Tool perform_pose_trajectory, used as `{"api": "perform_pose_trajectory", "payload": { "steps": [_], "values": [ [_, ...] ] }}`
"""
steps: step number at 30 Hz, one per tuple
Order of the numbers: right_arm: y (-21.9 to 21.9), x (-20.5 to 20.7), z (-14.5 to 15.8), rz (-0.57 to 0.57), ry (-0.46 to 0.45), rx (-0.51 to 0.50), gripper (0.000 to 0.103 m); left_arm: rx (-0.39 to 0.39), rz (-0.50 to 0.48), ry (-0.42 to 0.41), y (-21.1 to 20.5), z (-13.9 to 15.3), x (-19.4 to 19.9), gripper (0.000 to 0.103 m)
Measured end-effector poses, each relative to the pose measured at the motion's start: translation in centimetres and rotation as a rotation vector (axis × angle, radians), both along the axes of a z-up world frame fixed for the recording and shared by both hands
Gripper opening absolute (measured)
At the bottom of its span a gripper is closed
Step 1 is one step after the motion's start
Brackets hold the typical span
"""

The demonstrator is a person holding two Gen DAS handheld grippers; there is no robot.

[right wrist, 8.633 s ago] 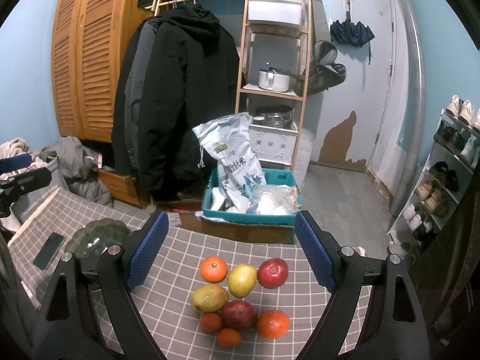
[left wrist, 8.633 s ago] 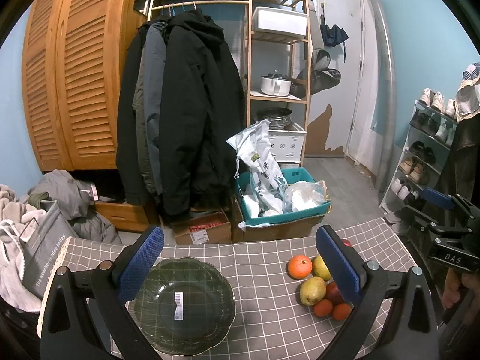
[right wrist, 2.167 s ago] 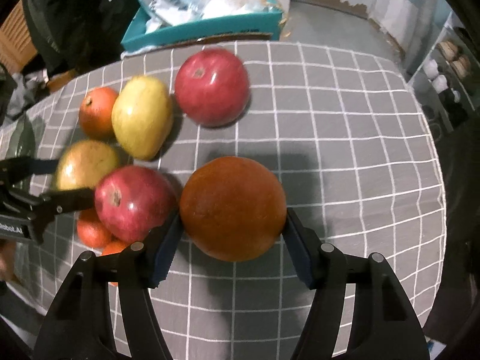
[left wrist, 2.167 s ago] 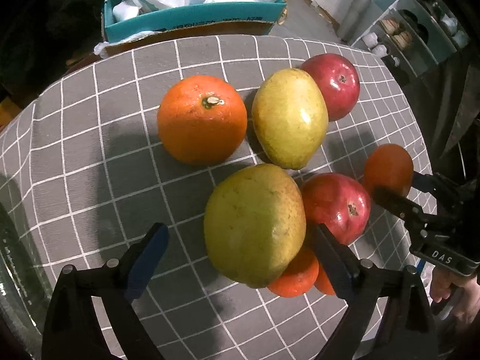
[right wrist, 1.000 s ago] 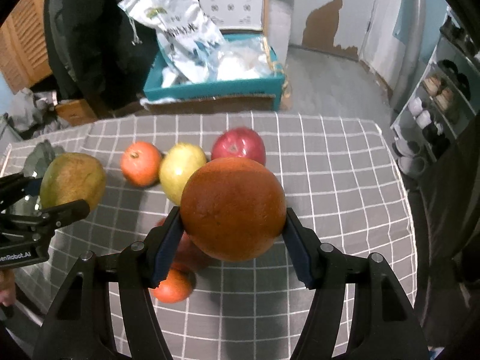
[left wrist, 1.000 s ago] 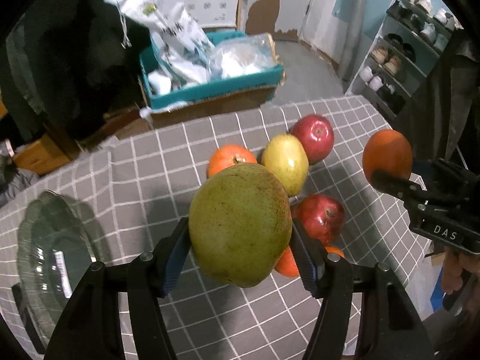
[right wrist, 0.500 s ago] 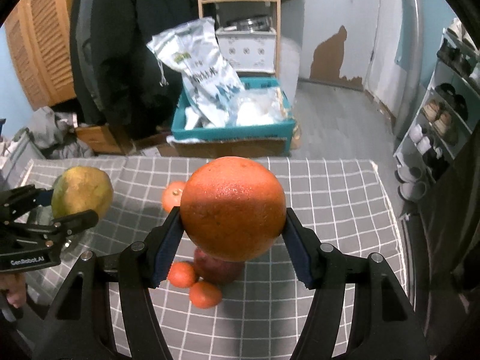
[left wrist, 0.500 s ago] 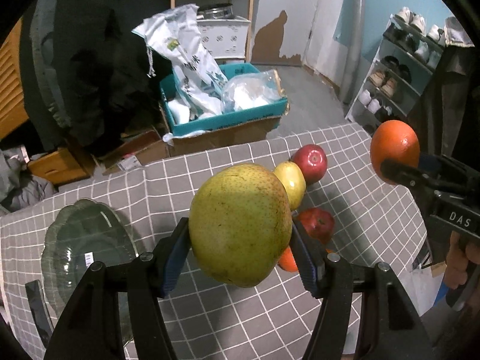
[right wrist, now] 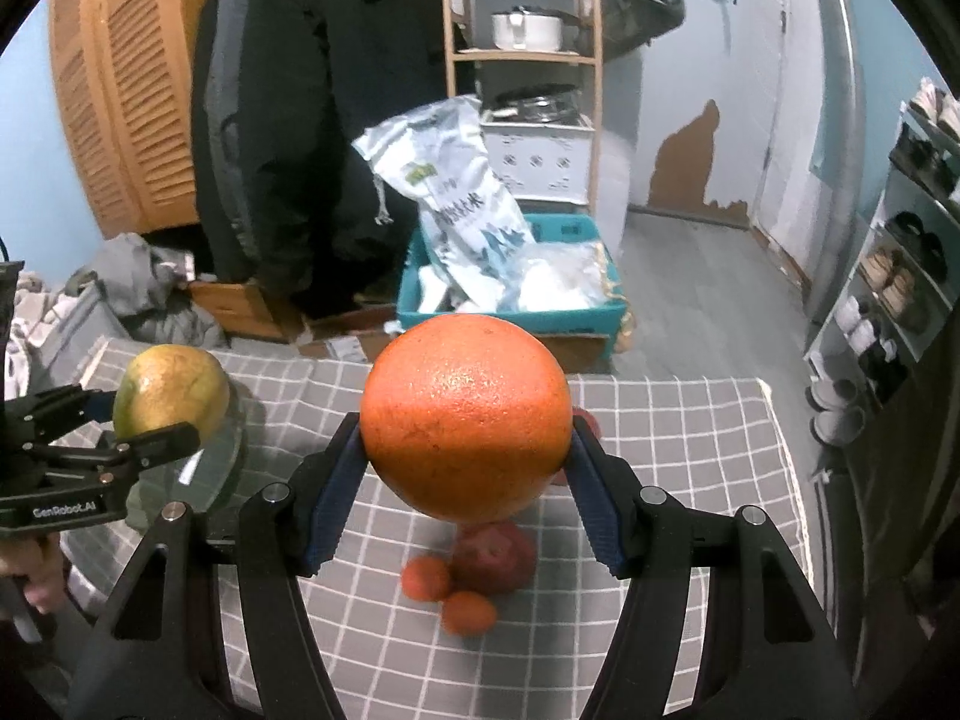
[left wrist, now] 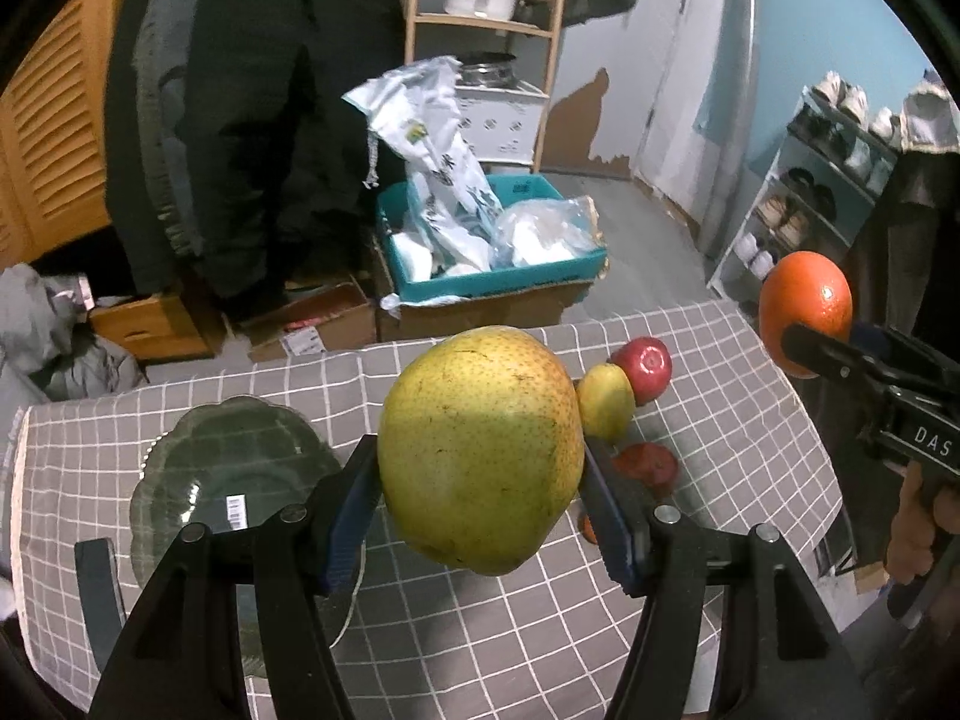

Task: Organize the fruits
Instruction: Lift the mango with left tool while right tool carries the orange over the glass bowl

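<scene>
Left gripper (left wrist: 483, 510): clamped on one yellow-green mango (left wrist: 480, 450), lifted above the checked tablecloth (left wrist: 720, 420).
Right gripper (right wrist: 465, 492): clamped on one large orange (right wrist: 465, 414), lifted.
Glass bowl (left wrist: 198, 462): one, at 9 o'clock of the mango, on the cloth.
Loose fruit, left view: one yellow fruit (left wrist: 606, 402), one red apple (left wrist: 643, 362), at 2 o'clock, behind the mango.
Small oranges (right wrist: 447, 594): two, blurred, beside a red apple (right wrist: 493, 558).
Teal crate (left wrist: 498, 282): one, on the floor at 12 o'clock.
</scene>
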State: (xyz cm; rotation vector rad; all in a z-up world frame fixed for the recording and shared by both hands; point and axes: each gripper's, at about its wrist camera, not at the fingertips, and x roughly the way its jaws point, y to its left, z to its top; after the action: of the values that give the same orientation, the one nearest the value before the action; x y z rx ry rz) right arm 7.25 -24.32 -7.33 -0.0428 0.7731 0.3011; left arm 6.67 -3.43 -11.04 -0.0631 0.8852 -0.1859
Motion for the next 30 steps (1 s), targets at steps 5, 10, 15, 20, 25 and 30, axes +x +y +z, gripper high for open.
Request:
{"api": "perform_pose_trajectory", "payload": {
  "steps": [5,10,15,20,25,30],
  "values": [
    [1.9,-0.1,0.8,0.033,-0.012,0.01,0.065,-0.002,0.041,-0.011,1.9,0.6,-0.6,0.066],
    [4.4,0.2,1.2,0.074,-0.014,0.016,0.065,0.016,0.088,-0.029,4.1,0.8,-1.2,0.066],
    [7.0,0.5,1.3,0.117,-0.003,0.03,0.065,0.019,0.137,-0.031,6.4,0.8,-1.8,0.066],
    [9.7,0.9,0.9,0.159,0.016,0.038,0.065,0.025,0.184,-0.025,8.8,0.4,-2.2,0.066],
    [12.4,1.4,0.2,0.195,0.044,0.041,0.065,0.037,0.222,-0.017,10.9,-0.1,-2.4,0.066],
    [15.0,2.1,-1.0,0.228,0.084,0.047,0.065,0.035,0.26,0.014,13.2,-1.5,-2.4,0.066]
  ]
}}
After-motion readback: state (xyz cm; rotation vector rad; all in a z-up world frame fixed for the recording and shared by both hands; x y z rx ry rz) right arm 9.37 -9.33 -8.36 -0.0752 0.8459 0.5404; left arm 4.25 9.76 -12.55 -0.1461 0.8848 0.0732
